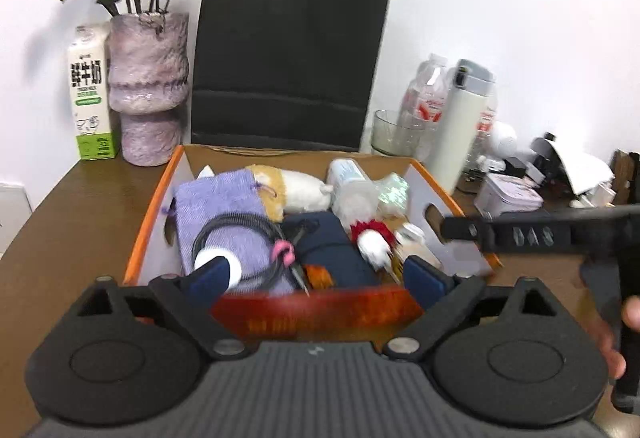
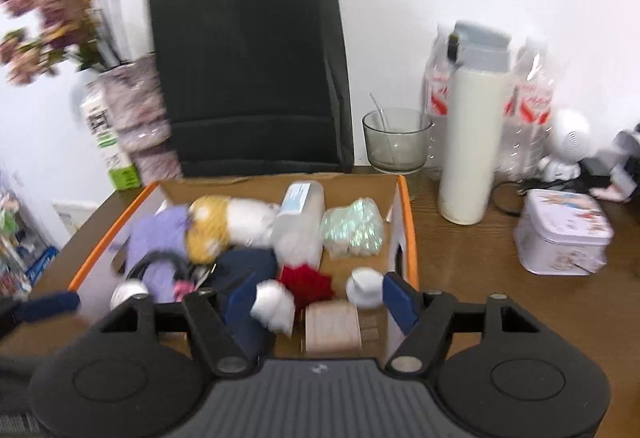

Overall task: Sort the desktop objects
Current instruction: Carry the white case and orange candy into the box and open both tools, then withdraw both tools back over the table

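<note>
**Both grippers open over a filled cardboard box**

A brown wooden desk (image 2: 480,258) carries a tall black paper bag (image 1: 288,58) against the white wall. In front of it sits an orange-edged cardboard box (image 1: 148,230) packed with the desktop objects: a lavender pouch (image 1: 224,206), a dark blue case (image 1: 332,250), a coiled black cable (image 1: 240,226) lying on the pouch, and a red-and-white plush (image 2: 296,286).

The left gripper (image 1: 316,274) hangs over the box's near edge, jaws spread wide, holding nothing. The right gripper (image 2: 320,298) is likewise wide open and empty, above the box's right part.

A white thermos (image 2: 468,142) stands right of the box, near a small tin (image 2: 560,234).
</note>
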A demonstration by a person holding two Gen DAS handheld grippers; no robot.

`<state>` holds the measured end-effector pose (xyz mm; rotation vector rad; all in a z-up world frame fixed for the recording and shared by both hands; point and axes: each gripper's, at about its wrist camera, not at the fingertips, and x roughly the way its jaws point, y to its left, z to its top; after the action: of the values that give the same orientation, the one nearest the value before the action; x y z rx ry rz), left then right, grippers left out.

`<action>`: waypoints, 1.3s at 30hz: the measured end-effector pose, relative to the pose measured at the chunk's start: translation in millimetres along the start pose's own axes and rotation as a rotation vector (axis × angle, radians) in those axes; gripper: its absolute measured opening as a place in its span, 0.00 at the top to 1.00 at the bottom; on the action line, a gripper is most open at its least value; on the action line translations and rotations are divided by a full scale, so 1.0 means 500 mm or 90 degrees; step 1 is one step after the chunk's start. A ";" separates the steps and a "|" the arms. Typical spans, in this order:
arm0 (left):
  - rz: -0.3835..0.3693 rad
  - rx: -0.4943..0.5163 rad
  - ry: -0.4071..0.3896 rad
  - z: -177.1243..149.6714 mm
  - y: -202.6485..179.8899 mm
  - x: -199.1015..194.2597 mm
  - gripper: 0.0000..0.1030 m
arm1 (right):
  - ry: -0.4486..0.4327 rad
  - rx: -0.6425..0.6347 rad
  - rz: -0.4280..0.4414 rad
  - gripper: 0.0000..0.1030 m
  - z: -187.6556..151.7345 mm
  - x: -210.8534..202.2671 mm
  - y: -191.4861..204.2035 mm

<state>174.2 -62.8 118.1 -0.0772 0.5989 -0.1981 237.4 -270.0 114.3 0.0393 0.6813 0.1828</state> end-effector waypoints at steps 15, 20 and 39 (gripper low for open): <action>0.059 0.015 -0.006 -0.307 0.006 -0.249 0.00 | -0.045 -0.053 0.005 0.23 -0.389 -0.277 0.116; 0.071 0.023 -0.009 -0.377 0.003 -0.312 0.00 | -0.050 -0.051 0.009 0.23 -0.463 -0.339 0.138; -0.059 0.074 0.000 -0.175 -0.210 0.065 0.20 | 0.014 -0.108 -0.009 0.51 -0.196 -0.022 -0.167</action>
<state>133.8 -173.8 41.7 0.0068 0.5827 -0.3227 180.0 -356.4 36.9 -0.1305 0.6865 0.2271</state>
